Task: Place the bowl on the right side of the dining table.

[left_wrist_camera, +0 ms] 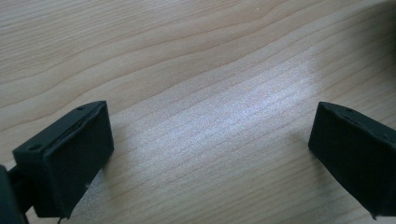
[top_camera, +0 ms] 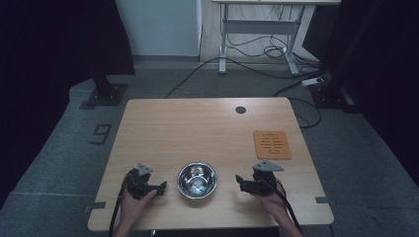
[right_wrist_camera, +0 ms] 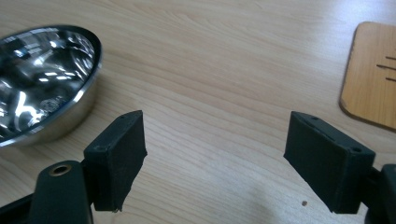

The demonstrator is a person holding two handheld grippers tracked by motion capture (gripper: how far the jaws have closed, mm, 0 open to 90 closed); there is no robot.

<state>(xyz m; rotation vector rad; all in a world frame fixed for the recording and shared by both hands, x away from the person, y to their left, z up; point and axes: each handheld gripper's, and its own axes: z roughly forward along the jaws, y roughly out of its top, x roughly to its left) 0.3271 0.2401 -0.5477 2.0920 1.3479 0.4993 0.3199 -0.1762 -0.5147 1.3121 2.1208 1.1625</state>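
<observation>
Steel bowl (top_camera: 197,180) sitting upright on the surface (top_camera: 197,123), between the left tongs (top_camera: 159,187) and right tongs (top_camera: 240,181), near each but apart. Both pairs released, jaws spread wide over bare wood, grasping nothing. Probably light, rigid, slick and polished; best pinched at the thin rim, one jaw inside, one outside.

A shiny steel bowl (top_camera: 197,180) stands upright and empty near the front edge of the desk (top_camera: 197,128), its polished inside throwing back bright spots of light. In the right gripper view the bowl (right_wrist_camera: 42,84) shows its thin rim and curved wall.
</observation>
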